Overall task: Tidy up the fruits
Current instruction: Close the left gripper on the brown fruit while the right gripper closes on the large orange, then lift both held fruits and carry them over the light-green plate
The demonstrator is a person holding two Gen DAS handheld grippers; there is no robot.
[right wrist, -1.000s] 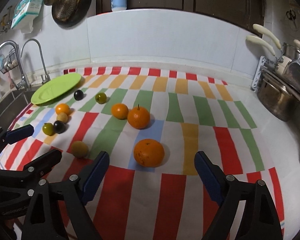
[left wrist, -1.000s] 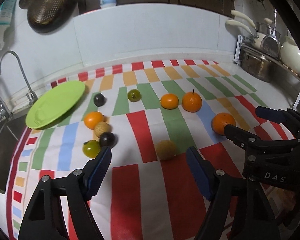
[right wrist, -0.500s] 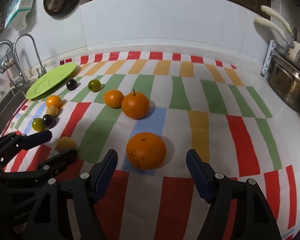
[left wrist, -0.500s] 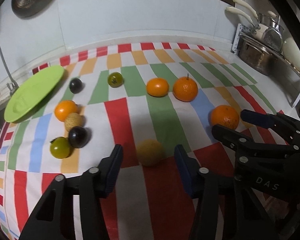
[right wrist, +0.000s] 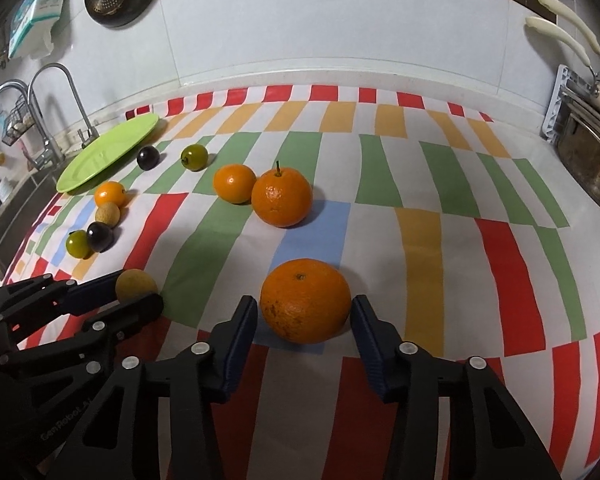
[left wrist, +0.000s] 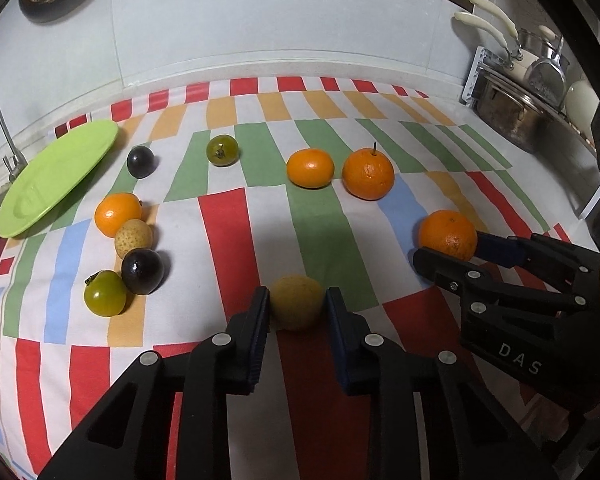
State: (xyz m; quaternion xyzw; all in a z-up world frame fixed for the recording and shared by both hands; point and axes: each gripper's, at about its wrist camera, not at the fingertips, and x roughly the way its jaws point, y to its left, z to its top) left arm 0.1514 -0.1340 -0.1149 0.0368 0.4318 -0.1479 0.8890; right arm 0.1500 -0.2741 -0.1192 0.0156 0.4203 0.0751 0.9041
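Closing on two fruits at once: left gripper (left wrist: pixel 297 309) has its jaws clenched on the small tan-yellow fruit (left wrist: pixel 296 302), prob. a longan, pads pressing both flanks. Right gripper (right wrist: pixel 305 320) has jaws closing around the big orange (right wrist: pixel 305 300); a thin gap shows on each side, so not gripping yet.

Handling, as I judge it: the tan fruit is light, with a thin dull rind, so take it across its widest part w/ a gentle squeeze, since it could pop out. The orange looks heavier and firm, w/ a pebbled rind that gives decent friction; grip at the equator, stem scar up, else it may roll.

Looks: the orange is round, deep orange, w/ small brown flecks low on the rind. The tan fruit is matte and slightly rough.

Both sit near the front of the desk on the striped cloth (right wrist: pixel 420 264), well apart from the green plate (left wrist: pixel 56 178) at far left.
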